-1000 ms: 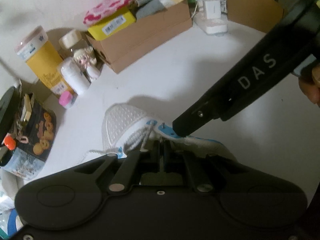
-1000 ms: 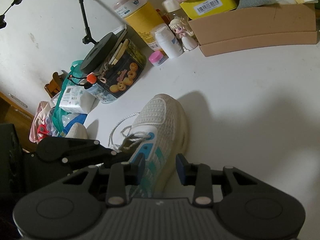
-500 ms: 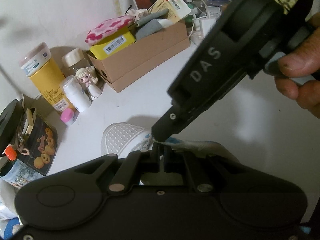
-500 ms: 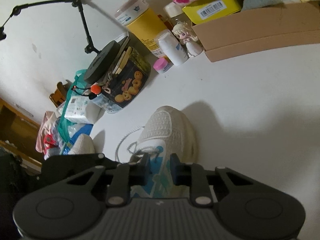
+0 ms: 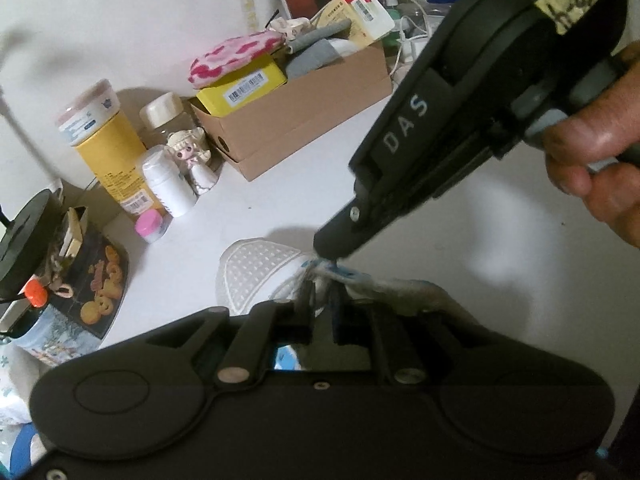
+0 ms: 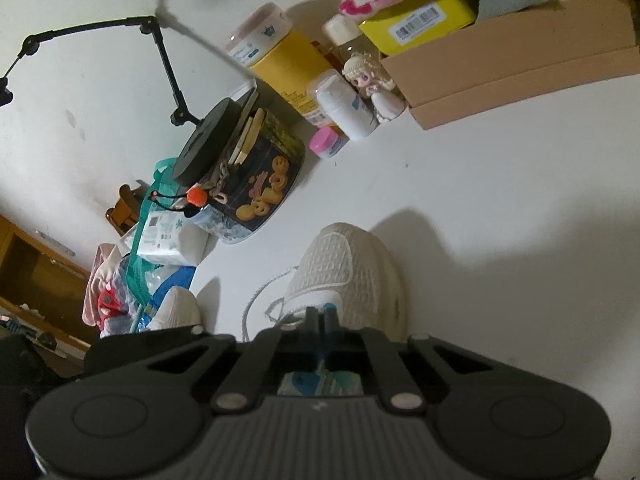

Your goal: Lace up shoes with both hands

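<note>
A white mesh shoe (image 5: 256, 272) with blue eyelet trim lies on the white table, toe pointing away. My left gripper (image 5: 322, 300) hovers over its lace area, fingers nearly together on a strand of white shoelace (image 5: 318, 278). From the upper right, my right gripper (image 5: 334, 250) slants down until its tip meets the same spot. In the right wrist view the right gripper (image 6: 320, 318) is pinched over the shoe (image 6: 352, 264) at the top eyelets, and a loose loop of shoelace (image 6: 256, 300) trails off to the left. The shoe's rear half is hidden behind both gripper bodies.
A hand (image 5: 592, 168) holds the right gripper. A cardboard box (image 5: 304, 128), yellow canister (image 5: 108, 152), white bottle (image 5: 168, 188), doll (image 5: 192, 160) and pink jar (image 5: 148, 228) line the back. A cookie tin (image 6: 260, 188) and a second shoe (image 6: 176, 312) sit at left.
The right gripper's fingers closed from wide open to pinched and moved up over the eyelets. In the left wrist view its tip slid onto the lace by my left fingers.
</note>
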The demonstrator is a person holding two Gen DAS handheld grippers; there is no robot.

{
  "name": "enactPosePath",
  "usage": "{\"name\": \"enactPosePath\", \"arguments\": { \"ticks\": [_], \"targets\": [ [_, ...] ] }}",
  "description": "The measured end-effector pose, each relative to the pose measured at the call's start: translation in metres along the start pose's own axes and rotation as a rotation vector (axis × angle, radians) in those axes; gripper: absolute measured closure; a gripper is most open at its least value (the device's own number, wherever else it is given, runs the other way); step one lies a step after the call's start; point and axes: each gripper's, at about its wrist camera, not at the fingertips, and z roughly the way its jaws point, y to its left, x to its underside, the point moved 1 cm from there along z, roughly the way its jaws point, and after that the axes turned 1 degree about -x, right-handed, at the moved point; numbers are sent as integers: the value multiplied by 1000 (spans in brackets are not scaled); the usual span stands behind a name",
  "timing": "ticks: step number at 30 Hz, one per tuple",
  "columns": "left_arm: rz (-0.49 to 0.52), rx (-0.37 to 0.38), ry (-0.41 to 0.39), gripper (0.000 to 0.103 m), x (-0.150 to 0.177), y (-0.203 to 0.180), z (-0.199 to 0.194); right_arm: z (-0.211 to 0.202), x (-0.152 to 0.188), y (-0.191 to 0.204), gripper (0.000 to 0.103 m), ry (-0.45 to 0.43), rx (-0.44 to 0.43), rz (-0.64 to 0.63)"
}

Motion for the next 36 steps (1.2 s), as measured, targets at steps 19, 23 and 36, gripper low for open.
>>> {"name": "enactPosePath", "arguments": {
  "ticks": [19,23,36],
  "targets": [
    [-19,-27,0,83,9,-19,-41,-115,-27,-27,100,-224,108,-36],
    [-18,-26,10,82,11,-23,-42,-148,-34,-41,100,-284,161,-35],
    [-40,-39,21,77,14,-28,-48,-252,-52,-77,100,-470,316,-23]
  ]
}}
